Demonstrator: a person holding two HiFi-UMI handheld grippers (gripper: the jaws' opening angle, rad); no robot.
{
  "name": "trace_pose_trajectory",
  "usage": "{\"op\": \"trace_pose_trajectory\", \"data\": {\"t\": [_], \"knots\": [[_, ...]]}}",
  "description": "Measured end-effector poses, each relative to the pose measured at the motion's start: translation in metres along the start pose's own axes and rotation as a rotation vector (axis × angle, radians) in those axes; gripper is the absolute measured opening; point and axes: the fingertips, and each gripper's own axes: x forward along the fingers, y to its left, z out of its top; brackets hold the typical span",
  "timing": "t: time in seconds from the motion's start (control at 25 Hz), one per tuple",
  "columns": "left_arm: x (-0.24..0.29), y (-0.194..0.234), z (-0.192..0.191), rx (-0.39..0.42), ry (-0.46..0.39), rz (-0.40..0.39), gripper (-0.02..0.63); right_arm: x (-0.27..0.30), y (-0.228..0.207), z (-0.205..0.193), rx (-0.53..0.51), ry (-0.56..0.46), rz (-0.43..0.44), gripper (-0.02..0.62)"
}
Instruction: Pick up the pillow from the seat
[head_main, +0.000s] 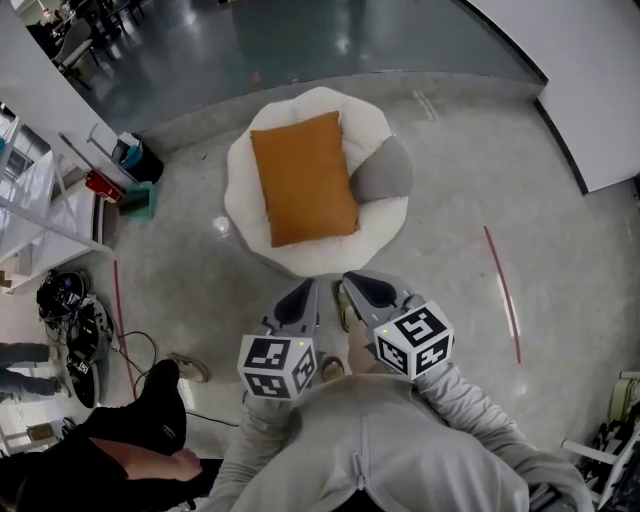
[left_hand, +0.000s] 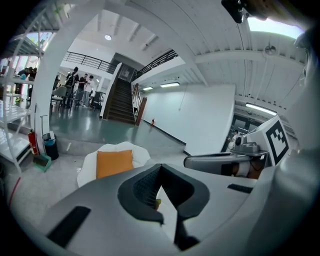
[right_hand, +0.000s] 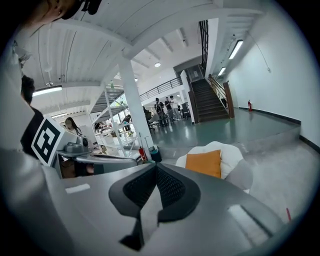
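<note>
The left gripper (head_main: 299, 298) and the right gripper (head_main: 366, 288) are held side by side, close together but not touching, each with its marker cube nearest the person. Both point forward and slightly down. Each gripper's jaws are pressed together with nothing between them (each gripper's own view shows the ribbed dark pads meeting at the tips).

Straight ahead of both, beyond the tips and not yet touched, the orange rectangular fabric pillow (head_main: 303, 178) lies flat on the white round puffy seat (head_main: 239, 203). It sits a little to the left gripper's side of centre. A grey round cushion (head_main: 384, 171) rests on the same seat, just beside the pillow's edge, ahead of the right gripper. The seat's near rim is close in front of the gripper tips, on the grey polished floor (head_main: 450, 200).
</note>
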Motion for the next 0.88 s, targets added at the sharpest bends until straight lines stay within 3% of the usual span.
{"op": "trace_pose_trajectory", "data": {"t": [0.88], "knots": [[0.169, 0.07, 0.1, -0.048, -0.004, 0.112, 0.002, 0.121, -0.161, 0.095, -0.056, 0.061, 0.07, 0.0]]}}
